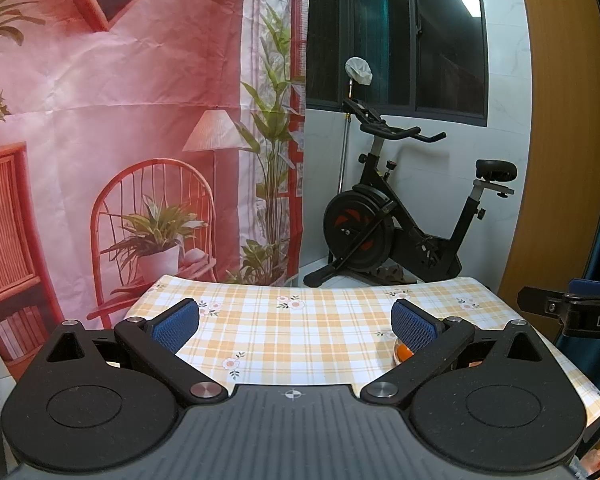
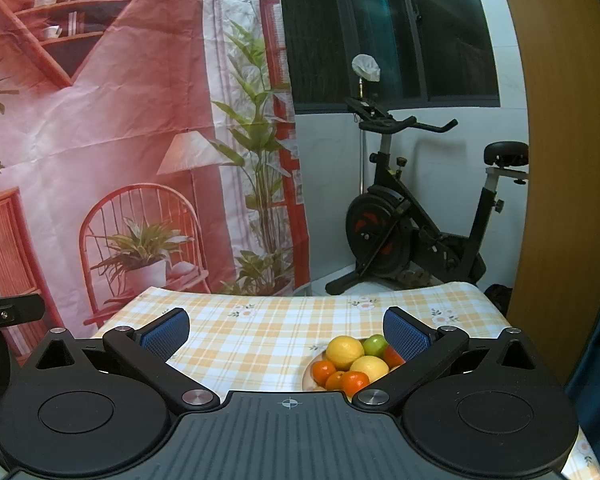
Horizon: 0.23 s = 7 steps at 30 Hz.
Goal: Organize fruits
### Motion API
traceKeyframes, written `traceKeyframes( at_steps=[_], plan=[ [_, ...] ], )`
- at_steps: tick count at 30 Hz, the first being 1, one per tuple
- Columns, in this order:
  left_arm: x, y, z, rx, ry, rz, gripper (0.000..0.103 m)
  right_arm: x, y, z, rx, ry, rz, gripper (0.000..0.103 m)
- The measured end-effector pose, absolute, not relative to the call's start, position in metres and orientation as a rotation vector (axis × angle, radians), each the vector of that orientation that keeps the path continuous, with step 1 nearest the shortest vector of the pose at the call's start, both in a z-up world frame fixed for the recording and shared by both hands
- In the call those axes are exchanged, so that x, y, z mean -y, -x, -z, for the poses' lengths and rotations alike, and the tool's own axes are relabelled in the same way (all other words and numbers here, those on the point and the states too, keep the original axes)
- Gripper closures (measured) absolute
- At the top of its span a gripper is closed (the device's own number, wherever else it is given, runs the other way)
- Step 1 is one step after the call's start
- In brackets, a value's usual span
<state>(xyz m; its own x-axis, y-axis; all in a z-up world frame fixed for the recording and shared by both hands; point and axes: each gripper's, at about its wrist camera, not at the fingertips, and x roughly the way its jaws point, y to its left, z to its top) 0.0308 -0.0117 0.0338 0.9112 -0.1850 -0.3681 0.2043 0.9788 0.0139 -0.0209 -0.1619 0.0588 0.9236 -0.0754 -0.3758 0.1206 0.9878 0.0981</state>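
On the near right part of the table (image 2: 268,340), a plate (image 2: 309,376) holds a pile of fruit: two lemons (image 2: 344,352), a green apple (image 2: 374,345), several small oranges (image 2: 324,372) and something red (image 2: 392,356) partly hidden behind the right gripper's finger. The right gripper (image 2: 286,332) hangs above the checked tablecloth with its blue pads (image 2: 166,334) spread wide and nothing between them; the plate sits just under its right finger.

From the left wrist view, the left gripper (image 1: 296,322) is likewise spread wide and empty over the cloth. Only a sliver of the plate and one orange fruit (image 1: 403,354) shows there, tucked behind the right pad (image 1: 414,326). The other gripper's black body (image 1: 572,312) pokes in at the right edge of that view.

Beyond the far edge of the table hangs a pink printed backdrop (image 2: 120,120) showing a chair, lamp and plants. To its right, an exercise bike (image 2: 416,216) stands against a white wall beneath a dark window (image 2: 400,32). A wooden panel (image 2: 560,160) runs up the right side.
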Motion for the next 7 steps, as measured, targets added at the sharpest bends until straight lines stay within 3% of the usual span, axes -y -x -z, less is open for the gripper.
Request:
traceKeyframes(
  at_steps=[7],
  plan=[
    [0.0105, -0.0309, -0.0332, -0.376, -0.043, 0.196, 0.0, 0.1615, 0.0203, -0.0585, -0.38, -0.12, 0.102, 0.0]
  ],
)
